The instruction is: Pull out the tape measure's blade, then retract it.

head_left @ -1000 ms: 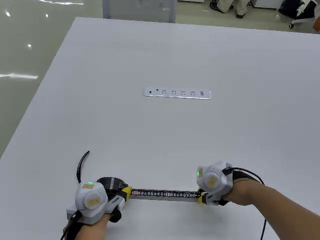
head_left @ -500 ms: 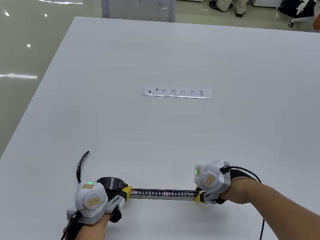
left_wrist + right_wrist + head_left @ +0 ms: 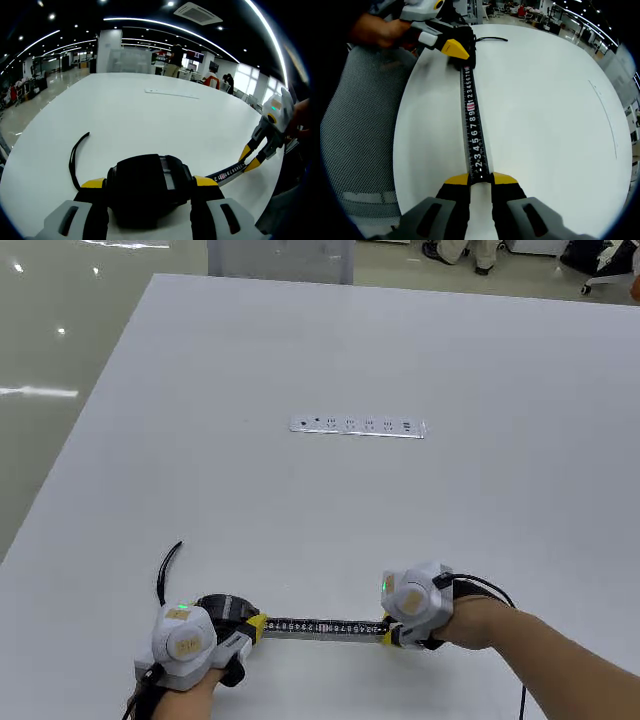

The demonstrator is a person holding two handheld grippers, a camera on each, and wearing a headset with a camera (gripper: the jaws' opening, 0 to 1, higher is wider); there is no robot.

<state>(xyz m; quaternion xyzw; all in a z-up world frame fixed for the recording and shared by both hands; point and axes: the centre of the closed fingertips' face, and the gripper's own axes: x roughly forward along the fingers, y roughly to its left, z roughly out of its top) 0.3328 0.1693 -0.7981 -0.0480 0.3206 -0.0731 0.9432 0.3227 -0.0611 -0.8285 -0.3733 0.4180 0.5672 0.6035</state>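
A black tape measure case (image 3: pixel 147 187) (image 3: pixel 224 612) rests on the white table near its front edge, with my left gripper (image 3: pixel 149 186) (image 3: pixel 243 632) shut on it. Its blade (image 3: pixel 472 130) (image 3: pixel 322 626) runs out flat across the table to the right. My right gripper (image 3: pixel 481 178) (image 3: pixel 386 632) is shut on the blade's tip, yellow pads pinching it from both sides. A black wrist strap (image 3: pixel 74 155) (image 3: pixel 164 571) curls away from the case to the left.
A white power strip (image 3: pixel 357 426) lies flat in the middle of the table (image 3: pixel 480 490), well beyond the grippers. A cable (image 3: pixel 500 590) trails from the right hand. A mesh chair (image 3: pixel 360 125) stands by the table's front edge.
My right gripper has moved left toward the case with the blade's tip, so the exposed blade is shorter. The left gripper and case stay put.
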